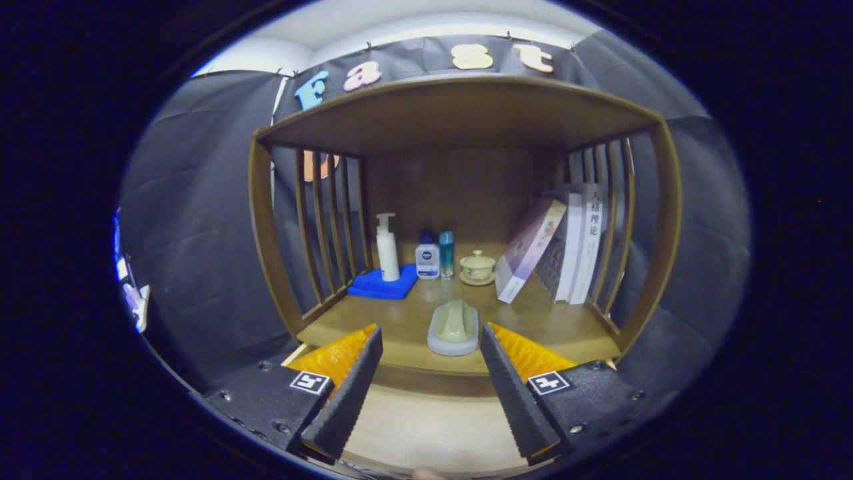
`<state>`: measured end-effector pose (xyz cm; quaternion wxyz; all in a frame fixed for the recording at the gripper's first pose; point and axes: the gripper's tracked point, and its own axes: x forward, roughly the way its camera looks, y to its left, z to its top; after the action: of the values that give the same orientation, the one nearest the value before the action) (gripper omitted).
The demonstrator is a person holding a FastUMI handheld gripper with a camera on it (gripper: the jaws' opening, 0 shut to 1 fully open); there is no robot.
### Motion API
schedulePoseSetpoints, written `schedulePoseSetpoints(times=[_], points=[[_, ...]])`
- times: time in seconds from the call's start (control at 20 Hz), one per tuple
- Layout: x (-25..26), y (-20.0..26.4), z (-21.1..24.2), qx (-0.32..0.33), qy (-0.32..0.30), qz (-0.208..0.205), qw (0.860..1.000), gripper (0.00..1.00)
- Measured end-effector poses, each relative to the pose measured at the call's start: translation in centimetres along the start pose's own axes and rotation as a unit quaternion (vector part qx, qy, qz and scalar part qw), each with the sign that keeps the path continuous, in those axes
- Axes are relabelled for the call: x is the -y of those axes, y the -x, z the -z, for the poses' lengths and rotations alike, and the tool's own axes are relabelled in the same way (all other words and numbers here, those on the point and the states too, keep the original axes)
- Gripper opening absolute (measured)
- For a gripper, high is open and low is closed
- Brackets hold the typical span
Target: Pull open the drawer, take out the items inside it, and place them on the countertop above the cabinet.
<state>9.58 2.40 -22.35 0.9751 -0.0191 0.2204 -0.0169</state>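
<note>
Fingers [363, 377] spread wide, holding nothing; gripper [430, 390] poised over pale drawer interior [426, 427], open below countertop front edge. No contents visible in the exposed part of the drawer. Just ahead, between the fingertips and slightly beyond: grey-and-green soap dish [454, 327] resting on wooden countertop [386, 320] near its front edge, long axis running away from the fingers, roughly centred on the gap. Farther back, left to right: white pump bottle [386, 248] standing on blue cloth [381, 285]; small blue-capped bottle [427, 255]; slim teal bottle [446, 254]; lidded tea cup [477, 267] on saucer. Right rear: books [566, 247] leaning against slatted side. Judged: dish apparently already placed; drawer remainder hidden beneath fingers, unverifiable.
</note>
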Motion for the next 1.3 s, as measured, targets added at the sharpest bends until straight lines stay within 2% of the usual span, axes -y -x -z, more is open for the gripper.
schedulePoseSetpoints(times=[0.25,0.4,0.6,0.95,1.1,1.3], points=[[-1.6,4.0,2.6,0.041,0.019,-0.011,0.999,0.93],[-2.5,5.5,5.5,0.051,0.033,-0.010,0.998,0.97],[-3.1,7.4,10.2,0.046,0.036,-0.001,0.998,1.00],[-0.4,10.1,17.9,0.017,0.048,0.044,0.998,1.00],[-0.9,11.2,19.4,0.022,0.052,0.045,0.997,1.00],[-1.3,11.4,23.1,-0.013,0.050,0.038,0.998,1.00]])
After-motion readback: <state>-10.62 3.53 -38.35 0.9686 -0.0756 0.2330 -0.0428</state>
